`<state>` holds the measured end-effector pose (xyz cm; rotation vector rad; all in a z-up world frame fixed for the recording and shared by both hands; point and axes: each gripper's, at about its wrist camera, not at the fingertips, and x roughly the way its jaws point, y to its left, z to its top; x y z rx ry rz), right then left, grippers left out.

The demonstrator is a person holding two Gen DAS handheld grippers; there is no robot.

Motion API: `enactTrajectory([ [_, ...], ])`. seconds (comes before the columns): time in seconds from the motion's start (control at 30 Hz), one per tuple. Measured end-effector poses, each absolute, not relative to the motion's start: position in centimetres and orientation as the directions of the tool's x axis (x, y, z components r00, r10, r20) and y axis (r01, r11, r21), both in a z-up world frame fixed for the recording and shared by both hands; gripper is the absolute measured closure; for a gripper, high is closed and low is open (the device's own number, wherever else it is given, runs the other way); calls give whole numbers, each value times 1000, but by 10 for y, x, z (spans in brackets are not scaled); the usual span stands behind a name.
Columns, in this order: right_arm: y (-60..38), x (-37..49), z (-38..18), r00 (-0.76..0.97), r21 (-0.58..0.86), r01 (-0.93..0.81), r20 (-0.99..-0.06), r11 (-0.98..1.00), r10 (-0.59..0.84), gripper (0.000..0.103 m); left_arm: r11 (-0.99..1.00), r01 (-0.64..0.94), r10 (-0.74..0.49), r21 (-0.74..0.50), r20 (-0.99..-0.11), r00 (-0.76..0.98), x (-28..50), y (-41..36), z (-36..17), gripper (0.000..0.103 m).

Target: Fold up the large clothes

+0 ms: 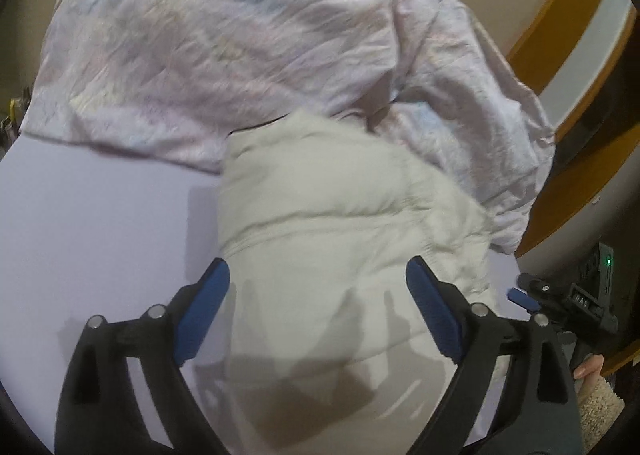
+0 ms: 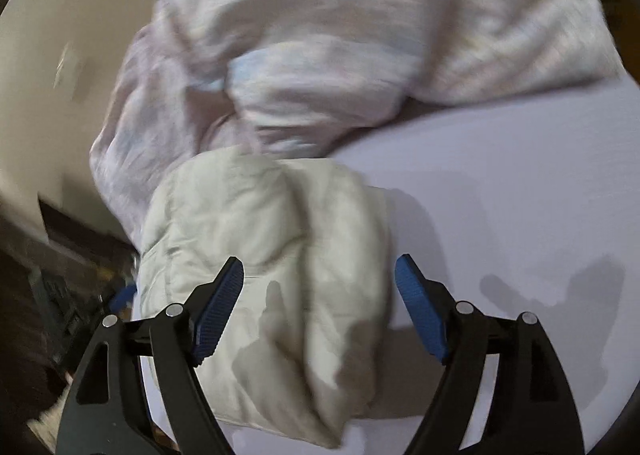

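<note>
A cream-white padded garment (image 1: pixel 328 223) lies folded in a thick bundle on a pale lilac sheet (image 1: pixel 104 223). My left gripper (image 1: pixel 318 275) is open above its near part, the blue pads apart and holding nothing. In the right wrist view the same garment (image 2: pixel 272 239) lies below my right gripper (image 2: pixel 320 275), which is open and empty. The right gripper also shows at the right edge of the left wrist view (image 1: pixel 520 297).
A crumpled pale pink blanket (image 1: pixel 224 47) is heaped behind the garment; it also shows in the right wrist view (image 2: pixel 360 35). Orange-brown wooden furniture (image 1: pixel 576 67) stands at the right. Dark clutter (image 2: pixel 64 279) lies off the bed edge.
</note>
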<state>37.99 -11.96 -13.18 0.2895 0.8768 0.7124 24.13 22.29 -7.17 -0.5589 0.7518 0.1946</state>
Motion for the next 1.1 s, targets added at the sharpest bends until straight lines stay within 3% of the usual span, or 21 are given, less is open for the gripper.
enactTrajectory([
  [0.13, -57, 359, -113, 494, 301, -588, -601, 751, 628, 36, 878, -331, -9, -347, -703, 711, 265, 201, -63, 13],
  [0.2, -41, 353, -111, 530, 235, -613, -585, 754, 614, 48, 895, -322, 4, -310, -715, 700, 275, 192, -62, 13],
  [0.3, -25, 353, -112, 583, 171, -611, -563, 773, 586, 55, 920, -314, 43, -235, -735, 676, 287, 179, -68, 13],
  [0.5, -6, 369, -139, 634, 23, -573, -620, 819, 462, 56, 948, -307, 141, -83, -756, 640, 301, 168, -83, 13],
  [0.63, -13, 378, -157, 624, 48, -557, -635, 829, 456, 56, 958, -285, 182, -13, -744, 643, 308, 157, -91, 7],
  [0.8, -12, 385, -164, 613, 53, -559, -645, 827, 456, 53, 954, -301, 207, 4, -735, 646, 314, 157, -101, 2],
  [1.1, -13, 395, -173, 604, 92, -563, -633, 822, 484, 48, 949, -315, 229, 14, -719, 657, 321, 160, -119, 2],
])
